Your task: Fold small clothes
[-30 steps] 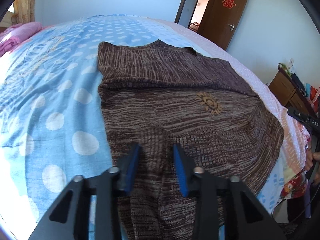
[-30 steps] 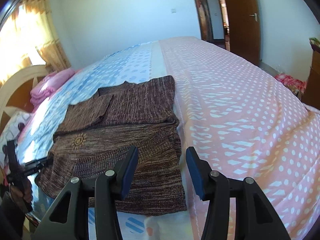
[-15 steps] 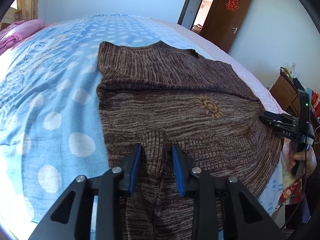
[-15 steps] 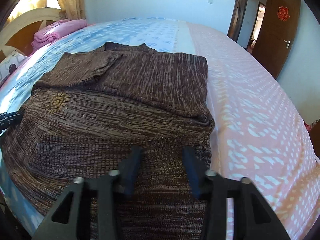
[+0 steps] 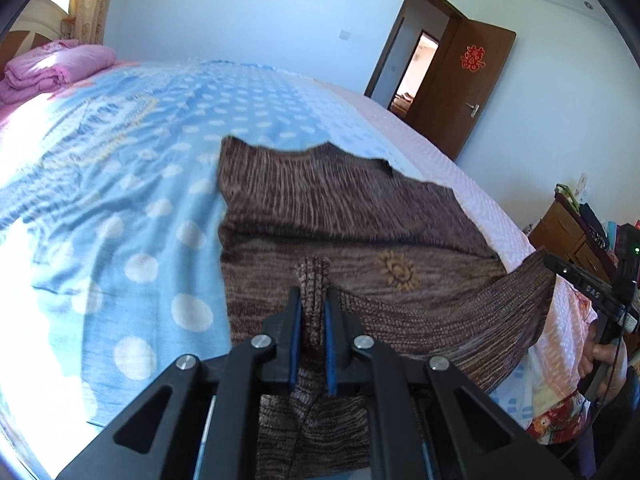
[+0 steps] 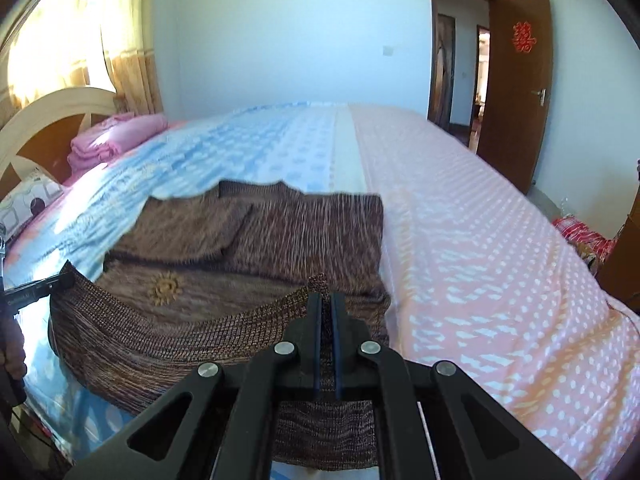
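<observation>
The brown sweater (image 5: 344, 216) lies flat on the bed (image 5: 120, 208), its long axis running from the hem at 6 o'clock to the neckline at 12 o'clock in the left wrist view. It is a marled, ribbed knit with both sleeves folded across the chest and a small yellow sun patch (image 5: 396, 272) at about 3 o'clock of centre. The bedcover is smooth cotton, blue with white dots on one half and pink on the other.

The left gripper (image 5: 311, 312) has its blue-padded fingers (image 5: 295, 332) pinching a bunched corner of the hem, which stands up between them. The right gripper (image 6: 325, 312) likewise has its fingers pressed together on the other hem corner. Half a second ago both sets of fingers were spread over the hem lying flat; now they have closed and the hem edge is raised off the bed, sagging in a curved band between the two grips. The upper sweater looks blurred, so whether it has shifted is hard to tell.

A folded pink blanket (image 6: 116, 138) sits near the wooden headboard (image 6: 44, 120) at 10 o'clock.
</observation>
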A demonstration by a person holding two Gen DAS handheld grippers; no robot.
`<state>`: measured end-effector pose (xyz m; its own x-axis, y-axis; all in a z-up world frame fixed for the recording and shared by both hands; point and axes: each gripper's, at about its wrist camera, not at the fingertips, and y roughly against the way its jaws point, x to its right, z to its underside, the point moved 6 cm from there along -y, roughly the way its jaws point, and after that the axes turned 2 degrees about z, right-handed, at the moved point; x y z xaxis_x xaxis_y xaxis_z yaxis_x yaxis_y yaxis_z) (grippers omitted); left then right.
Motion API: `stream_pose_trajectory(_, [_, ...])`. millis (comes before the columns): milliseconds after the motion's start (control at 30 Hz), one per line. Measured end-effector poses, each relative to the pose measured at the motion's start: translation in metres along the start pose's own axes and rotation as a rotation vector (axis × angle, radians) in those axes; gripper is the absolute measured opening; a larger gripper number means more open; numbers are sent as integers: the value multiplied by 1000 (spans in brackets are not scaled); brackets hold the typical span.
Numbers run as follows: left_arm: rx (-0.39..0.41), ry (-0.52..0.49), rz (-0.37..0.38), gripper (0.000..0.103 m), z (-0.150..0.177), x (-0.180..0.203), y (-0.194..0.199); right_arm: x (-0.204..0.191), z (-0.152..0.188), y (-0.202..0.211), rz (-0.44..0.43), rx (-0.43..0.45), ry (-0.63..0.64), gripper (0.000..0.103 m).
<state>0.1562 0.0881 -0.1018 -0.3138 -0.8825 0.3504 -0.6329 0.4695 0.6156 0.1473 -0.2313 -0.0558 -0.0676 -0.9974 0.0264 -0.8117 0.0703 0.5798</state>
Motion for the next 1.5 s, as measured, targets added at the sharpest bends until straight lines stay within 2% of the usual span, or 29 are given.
stream_pose_trajectory(200, [68,-2,-39,10,-24,-1,7,-4,-24,12,44,78,14,3])
stream_pose_trajectory(433, [105,-2,-75,10,-61,-7,-4,-6,-56,0,86,124,27,3])
stream_pose_trajectory(633, [125,36,-88,10,-101,-18,-24,-6,-93,-25,120,159,41,3])
stream_pose_trajectory(867, [153,36,-118,10,-152,-25,-60,0,-137,-92,188,167,59,3])
stream_pose_trajectory(1067, [134,51,-168,10,-174,-45,-120,14,-139,-174,251,94,23,3])
stream_pose_trajectory(1233, [59,63,-269,11,-159,-66,-180,20,-114,-237,313,15,62,3])
stream_pose_trajectory(1300, [-13,78,-293,13,-151,-72,-199,22,-110,-248,319,-32,66,4])
stream_pose_trajectory(1333, [-38,88,-301,16,-150,-74,-202,23,-109,-252,318,-53,67,4])
stream_pose_trajectory(1433, [-47,118,-316,25,-150,-80,-202,26,-102,-269,289,-141,62,7])
stream_pose_trajectory(1500, [-55,142,-328,42,-149,-86,-203,32,-98,-284,255,-210,34,7])
